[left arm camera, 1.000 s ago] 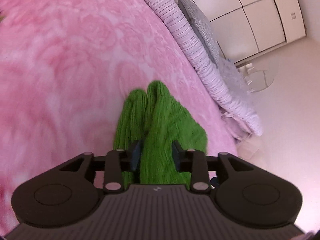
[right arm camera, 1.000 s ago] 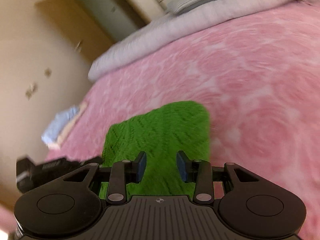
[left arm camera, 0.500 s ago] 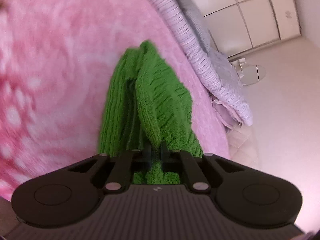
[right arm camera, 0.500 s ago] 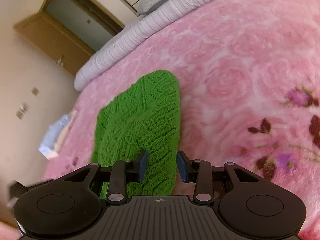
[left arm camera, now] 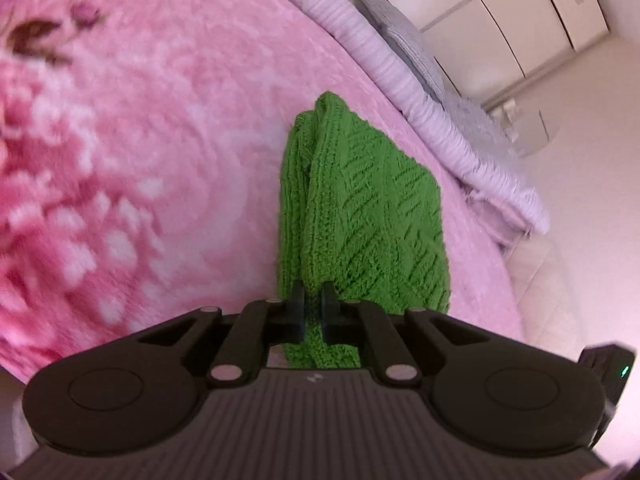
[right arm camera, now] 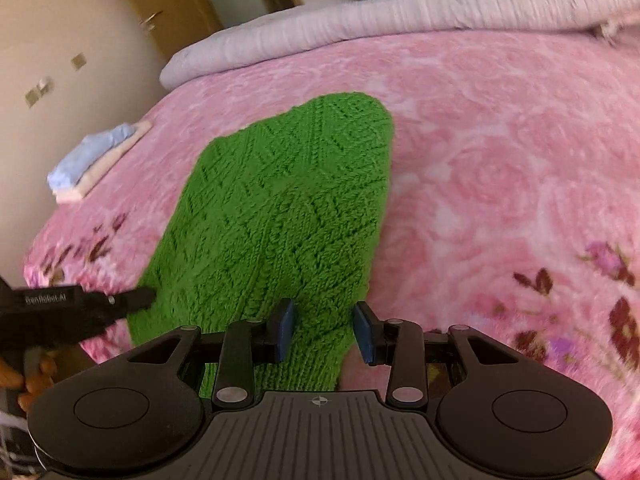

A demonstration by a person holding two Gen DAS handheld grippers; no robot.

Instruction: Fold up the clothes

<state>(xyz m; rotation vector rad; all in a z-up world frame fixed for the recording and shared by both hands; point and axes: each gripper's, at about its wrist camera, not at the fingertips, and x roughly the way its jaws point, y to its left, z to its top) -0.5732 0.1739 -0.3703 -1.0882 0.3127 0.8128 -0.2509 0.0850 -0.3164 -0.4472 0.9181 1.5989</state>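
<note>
Here | pink floral blanket (right arm camera: 500, 152) bears green knit (right arm camera: 280, 216) | left gripper (left arm camera: 313, 304) jaws clamped on knit | right gripper (right arm camera: 324, 330) jaws apart

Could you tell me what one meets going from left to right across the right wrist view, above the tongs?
Left tongs → small stack of folded clothes → green knit garment → bare pink floral blanket.
</note>
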